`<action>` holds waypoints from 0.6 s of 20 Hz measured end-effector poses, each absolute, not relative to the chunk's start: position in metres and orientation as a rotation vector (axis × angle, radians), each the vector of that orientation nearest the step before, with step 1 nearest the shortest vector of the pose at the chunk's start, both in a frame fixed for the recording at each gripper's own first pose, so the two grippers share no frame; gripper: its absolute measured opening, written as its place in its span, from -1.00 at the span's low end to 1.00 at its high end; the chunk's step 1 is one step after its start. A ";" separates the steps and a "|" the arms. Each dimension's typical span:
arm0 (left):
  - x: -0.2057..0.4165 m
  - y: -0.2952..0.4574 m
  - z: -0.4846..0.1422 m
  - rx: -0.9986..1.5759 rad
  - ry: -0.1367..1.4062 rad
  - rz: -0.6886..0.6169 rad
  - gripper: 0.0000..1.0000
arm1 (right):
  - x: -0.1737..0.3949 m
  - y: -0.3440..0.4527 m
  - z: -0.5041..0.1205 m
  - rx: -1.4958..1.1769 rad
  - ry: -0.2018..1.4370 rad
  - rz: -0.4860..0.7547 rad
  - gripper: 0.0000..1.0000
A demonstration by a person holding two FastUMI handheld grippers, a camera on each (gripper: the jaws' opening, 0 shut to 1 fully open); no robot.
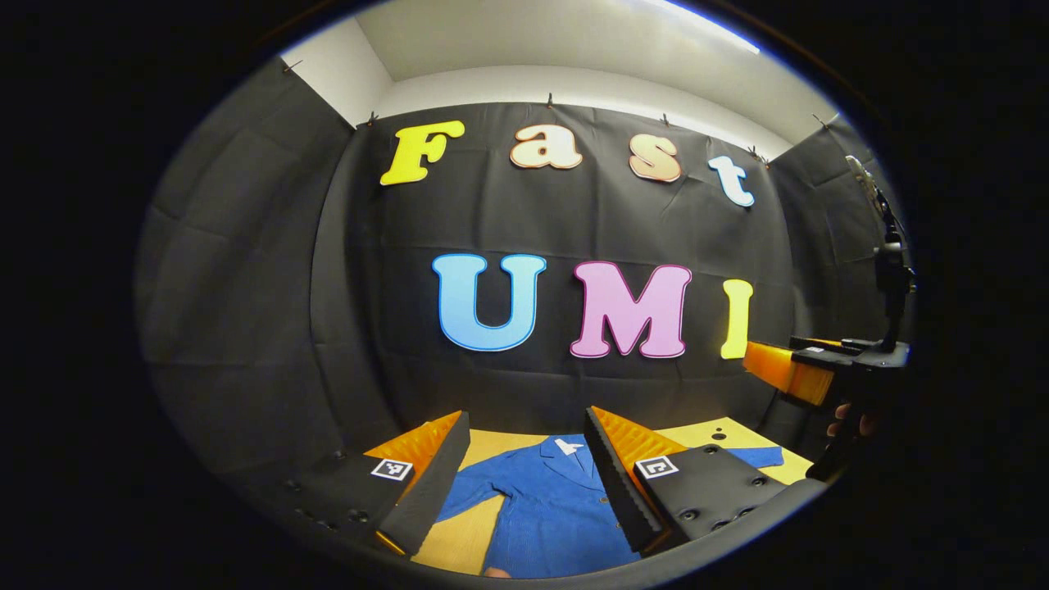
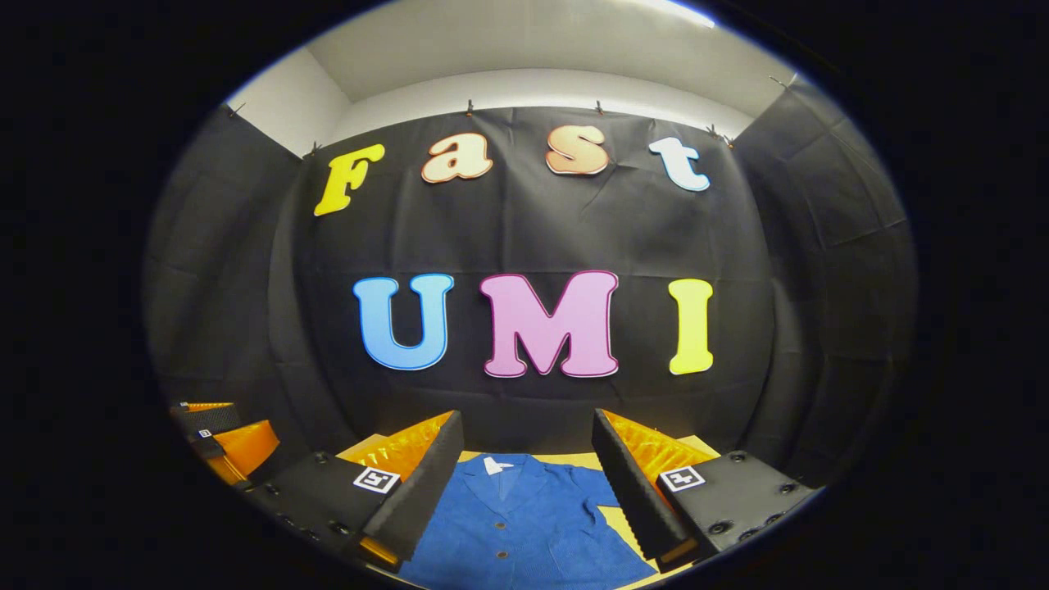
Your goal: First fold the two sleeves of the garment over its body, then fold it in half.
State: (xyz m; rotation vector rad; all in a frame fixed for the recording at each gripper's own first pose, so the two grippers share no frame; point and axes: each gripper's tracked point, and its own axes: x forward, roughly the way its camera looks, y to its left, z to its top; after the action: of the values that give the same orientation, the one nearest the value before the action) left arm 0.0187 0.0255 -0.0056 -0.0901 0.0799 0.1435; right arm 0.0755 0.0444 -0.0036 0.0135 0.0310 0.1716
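A blue buttoned garment (image 1: 541, 508) lies flat on a yellow table (image 1: 467, 541), collar toward the far wall, both sleeves spread out to its sides. My left gripper (image 1: 524, 426) hangs open above it with nothing between its fingers. The right gripper (image 1: 787, 369), held by a hand (image 1: 852, 422), shows in the left gripper view at the right, high above the table. In the right gripper view the garment (image 2: 524, 524) lies below my right gripper (image 2: 529, 426), which is open and holds nothing. The left gripper (image 2: 221, 438) appears there at the far left.
The black cloth wall (image 1: 541, 213) closes the booth behind the table. A dark stand with a pole (image 1: 889, 287) rises at the right in the left gripper view. The table (image 2: 623, 524) edge runs close to the wall.
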 end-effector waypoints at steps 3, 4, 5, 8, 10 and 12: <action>0.018 0.027 -0.004 -0.092 0.064 0.143 0.62 | 0.070 0.052 0.002 0.012 0.015 0.192 0.98; 0.019 0.028 -0.003 -0.093 0.061 0.142 0.62 | 0.068 0.052 0.003 0.015 0.011 0.194 0.92; 0.018 0.030 -0.002 -0.093 0.057 0.144 0.62 | 0.065 0.053 0.004 0.018 0.008 0.193 0.92; 0.017 0.034 0.002 -0.094 0.044 0.144 0.63 | 0.059 0.051 0.005 0.011 0.007 0.182 0.90; 0.013 0.035 0.000 -0.094 0.042 0.143 0.62 | 0.054 0.051 0.000 0.000 0.016 0.179 0.92; 0.009 0.035 -0.002 -0.100 0.046 0.142 0.62 | 0.049 0.052 -0.003 0.000 0.027 0.179 0.91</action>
State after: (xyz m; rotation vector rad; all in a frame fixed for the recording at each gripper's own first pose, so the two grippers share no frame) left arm 0.0093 0.0355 -0.0016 -0.1002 0.0458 0.1425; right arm 0.0493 0.0523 -0.0028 -0.0004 0.0270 0.1786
